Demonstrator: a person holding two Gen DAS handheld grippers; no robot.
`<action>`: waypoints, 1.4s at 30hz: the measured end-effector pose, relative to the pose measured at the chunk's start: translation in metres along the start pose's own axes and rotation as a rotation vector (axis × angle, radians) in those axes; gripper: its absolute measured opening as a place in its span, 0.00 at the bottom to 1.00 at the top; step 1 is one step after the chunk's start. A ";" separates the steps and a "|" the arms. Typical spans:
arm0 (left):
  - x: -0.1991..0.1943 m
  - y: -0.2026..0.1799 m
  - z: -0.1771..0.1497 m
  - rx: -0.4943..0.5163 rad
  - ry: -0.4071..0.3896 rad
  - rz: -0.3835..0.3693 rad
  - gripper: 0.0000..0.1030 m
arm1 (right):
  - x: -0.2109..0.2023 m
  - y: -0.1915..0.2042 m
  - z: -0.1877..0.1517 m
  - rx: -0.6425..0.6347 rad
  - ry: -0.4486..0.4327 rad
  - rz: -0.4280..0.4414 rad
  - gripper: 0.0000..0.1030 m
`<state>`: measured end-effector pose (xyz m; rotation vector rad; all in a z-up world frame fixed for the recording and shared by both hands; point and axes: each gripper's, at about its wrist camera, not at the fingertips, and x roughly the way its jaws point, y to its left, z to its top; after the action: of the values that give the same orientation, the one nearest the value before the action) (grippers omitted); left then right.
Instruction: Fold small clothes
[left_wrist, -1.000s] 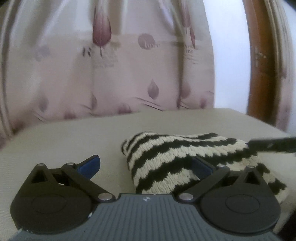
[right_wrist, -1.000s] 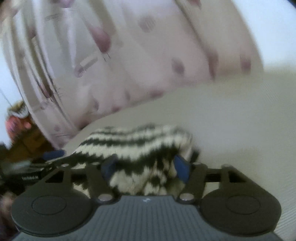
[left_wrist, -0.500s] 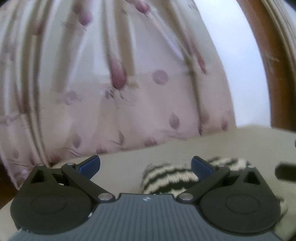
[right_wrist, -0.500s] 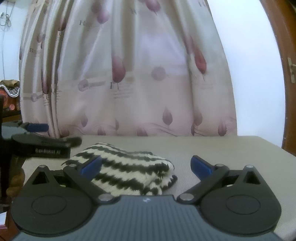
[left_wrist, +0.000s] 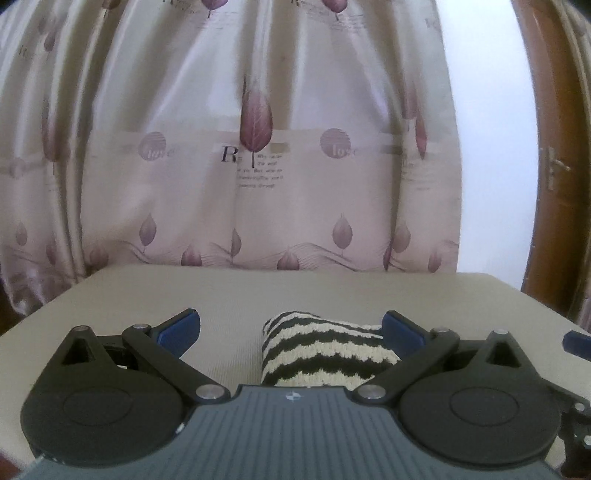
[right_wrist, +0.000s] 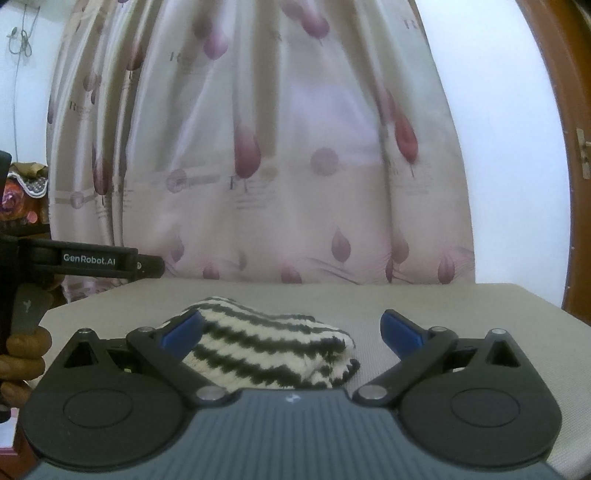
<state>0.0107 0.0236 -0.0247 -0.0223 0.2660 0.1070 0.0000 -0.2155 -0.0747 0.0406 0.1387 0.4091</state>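
"GenRobot.AI" is printed on the left gripper (right_wrist: 147, 264); the curtain (left_wrist: 258, 166) reads "love" and "R". Both the left and the right gripper (right_wrist: 291, 332) gape empty. The folded knit (right_wrist: 266, 350) lies on the counter (right_wrist: 443, 302).

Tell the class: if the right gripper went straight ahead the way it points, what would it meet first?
Probably the folded striped knit: it lies on the table just ahead of the open right gripper, towards its left finger. Depth is unclear.

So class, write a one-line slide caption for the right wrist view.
Open right gripper behind a folded striped knit garment on a beige table, patterned curtain beyond.
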 end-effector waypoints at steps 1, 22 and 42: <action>0.000 0.001 -0.001 -0.001 0.002 0.001 1.00 | 0.000 0.001 0.000 -0.004 -0.001 -0.005 1.00; 0.002 0.001 -0.011 0.019 0.017 -0.001 1.00 | 0.002 0.000 -0.006 -0.013 0.022 -0.071 1.00; 0.013 0.005 -0.021 0.000 0.028 -0.002 1.00 | 0.007 -0.002 -0.008 -0.008 0.050 -0.074 1.00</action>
<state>0.0175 0.0293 -0.0481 -0.0240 0.2941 0.1049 0.0058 -0.2146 -0.0837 0.0176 0.1872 0.3365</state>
